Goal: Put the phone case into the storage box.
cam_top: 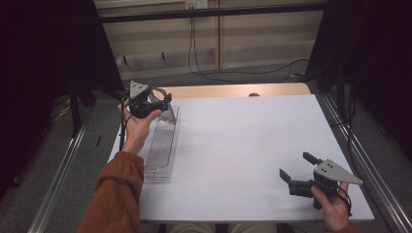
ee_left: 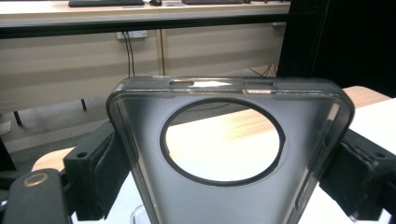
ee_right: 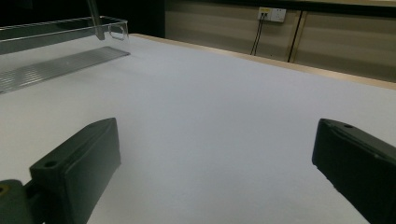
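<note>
Left gripper view: our left tool (ee_left: 229,177) clamps translucent grey phone case with round camera cutout (ee_left: 224,196) by its long sides, cutout end pointing away from tool. High view: case raised over far end of clear ribbed plastic tray (cam_top: 163,145), directly beneath. Right tool (cam_top: 297,167) spread, unloaded, well apart on white bench (cam_top: 243,145).

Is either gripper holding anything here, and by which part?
The left gripper clamps a translucent phone case by its two long side edges; the right gripper is open and holds nothing.
</note>
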`<action>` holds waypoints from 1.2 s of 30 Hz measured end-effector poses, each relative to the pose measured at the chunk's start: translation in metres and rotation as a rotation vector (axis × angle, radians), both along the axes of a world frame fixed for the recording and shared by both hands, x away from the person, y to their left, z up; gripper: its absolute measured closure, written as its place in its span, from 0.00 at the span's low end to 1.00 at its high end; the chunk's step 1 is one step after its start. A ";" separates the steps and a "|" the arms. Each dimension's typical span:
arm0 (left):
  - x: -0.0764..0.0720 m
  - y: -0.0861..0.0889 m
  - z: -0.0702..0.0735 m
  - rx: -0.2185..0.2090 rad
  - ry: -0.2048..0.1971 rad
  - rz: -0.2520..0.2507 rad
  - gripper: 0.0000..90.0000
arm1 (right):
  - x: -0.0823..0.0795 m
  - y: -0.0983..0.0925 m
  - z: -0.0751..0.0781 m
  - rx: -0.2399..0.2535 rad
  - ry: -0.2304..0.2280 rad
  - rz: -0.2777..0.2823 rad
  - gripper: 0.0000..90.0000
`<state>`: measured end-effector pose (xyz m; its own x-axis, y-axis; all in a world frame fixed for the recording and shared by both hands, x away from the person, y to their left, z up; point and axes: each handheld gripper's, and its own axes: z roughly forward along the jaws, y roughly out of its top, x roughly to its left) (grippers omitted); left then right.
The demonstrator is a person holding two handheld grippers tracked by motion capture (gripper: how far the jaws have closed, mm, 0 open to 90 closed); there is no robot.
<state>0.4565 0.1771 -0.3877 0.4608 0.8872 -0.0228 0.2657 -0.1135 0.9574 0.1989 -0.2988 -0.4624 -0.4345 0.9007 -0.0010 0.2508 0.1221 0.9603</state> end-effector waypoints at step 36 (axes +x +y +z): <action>0.023 -0.004 -0.030 0.020 0.017 0.023 0.13 | 0.000 0.000 -0.001 0.001 0.005 0.008 0.01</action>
